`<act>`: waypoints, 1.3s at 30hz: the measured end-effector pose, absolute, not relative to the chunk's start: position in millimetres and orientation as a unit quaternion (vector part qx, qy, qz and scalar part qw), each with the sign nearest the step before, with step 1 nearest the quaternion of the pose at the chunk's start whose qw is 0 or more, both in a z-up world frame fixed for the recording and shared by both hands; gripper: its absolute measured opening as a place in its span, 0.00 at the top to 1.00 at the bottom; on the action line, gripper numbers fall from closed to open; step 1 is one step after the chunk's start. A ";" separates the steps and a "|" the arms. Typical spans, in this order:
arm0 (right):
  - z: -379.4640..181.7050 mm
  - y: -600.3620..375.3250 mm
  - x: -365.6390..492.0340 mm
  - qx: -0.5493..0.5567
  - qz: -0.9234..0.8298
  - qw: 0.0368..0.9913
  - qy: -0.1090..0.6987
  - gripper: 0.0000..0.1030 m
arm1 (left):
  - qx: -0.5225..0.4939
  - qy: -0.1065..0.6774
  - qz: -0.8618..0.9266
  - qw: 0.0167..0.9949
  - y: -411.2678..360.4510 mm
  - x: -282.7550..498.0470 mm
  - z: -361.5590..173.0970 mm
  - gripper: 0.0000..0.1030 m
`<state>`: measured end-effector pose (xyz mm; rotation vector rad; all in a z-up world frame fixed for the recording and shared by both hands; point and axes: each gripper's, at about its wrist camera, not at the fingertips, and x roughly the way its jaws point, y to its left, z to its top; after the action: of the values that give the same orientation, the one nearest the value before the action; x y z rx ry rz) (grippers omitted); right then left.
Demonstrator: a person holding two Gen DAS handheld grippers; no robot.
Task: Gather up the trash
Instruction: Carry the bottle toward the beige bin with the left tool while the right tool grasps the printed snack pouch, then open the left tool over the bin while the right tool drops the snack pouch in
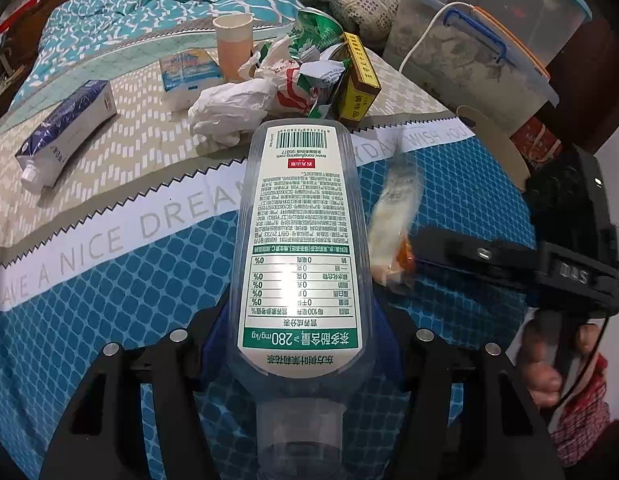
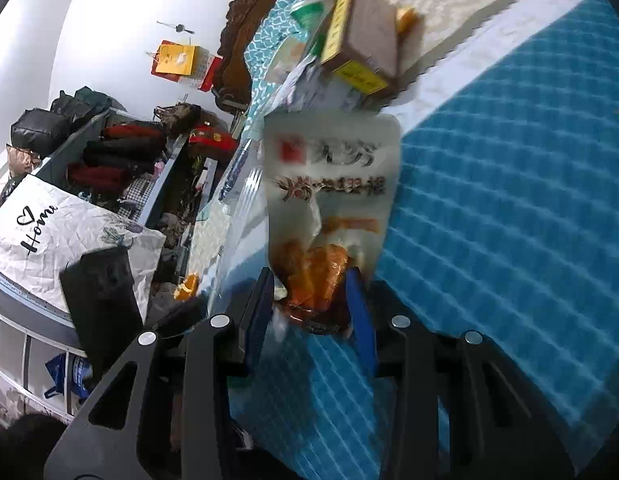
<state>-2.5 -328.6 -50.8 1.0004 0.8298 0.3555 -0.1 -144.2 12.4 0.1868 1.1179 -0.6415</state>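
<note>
- While both grippers are loaded, the relation that matters is how each held item lies against the trash pile [image 1: 293, 80] far ahead on the bedspread [image 1: 109, 280].
- The left gripper [image 1: 299, 344] is clamped on a clear plastic bottle [image 1: 299, 220]. The bottle's long axis runs straight out along the fingers, cap end near the camera, base pointing at the pile.
- The right gripper [image 2: 309, 300] pinches a snack wrapper [image 2: 329, 184] by its orange lower end. The wrapper stands away from the fingers, blurred, above the blue part of the bedspread.
- In the left view the wrapper hangs just right of the bottle, apart from it.
- The pile holds a yellow box [image 1: 359, 84], crumpled white paper [image 1: 229, 104] and a paper cup [image 1: 233, 46]; a toothpaste box [image 1: 69, 128] lies well left.
- Judgement: the bottle's base is nearer the pile, so the left hand is better placed to deliver first.
- No bin is visible in either view.
</note>
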 end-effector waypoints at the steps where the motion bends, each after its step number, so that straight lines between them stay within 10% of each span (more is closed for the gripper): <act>1: -49.3 -321.5 2.5 0.468 0.166 0.780 0.381 0.61 | 0.076 0.524 -0.299 0.794 -140.2 1.9 12.3 0.43; 8: -51.2 -313.6 26.0 0.477 0.159 0.782 0.367 0.58 | 0.003 0.552 -0.303 0.777 -111.1 18.4 11.7 0.43; 14: -31.6 -294.2 38.1 0.452 0.170 0.795 0.367 0.35 | 0.074 0.524 -0.319 0.787 -138.5 -4.2 14.3 0.43; 22: -31.6 -331.5 19.7 0.486 0.167 0.793 0.326 0.61 | 0.070 0.524 -0.330 0.782 -138.6 -1.7 17.8 0.43; 39: -8.4 -476.7 -110.2 0.516 0.024 0.839 0.172 0.64 | 0.121 0.498 -0.504 0.695 -317.4 -6.1 55.7 0.43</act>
<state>-110.2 -476.7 -8.4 1.0917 0.3643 0.0499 -6.2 -317.4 55.7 0.2691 1.1114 -1.1244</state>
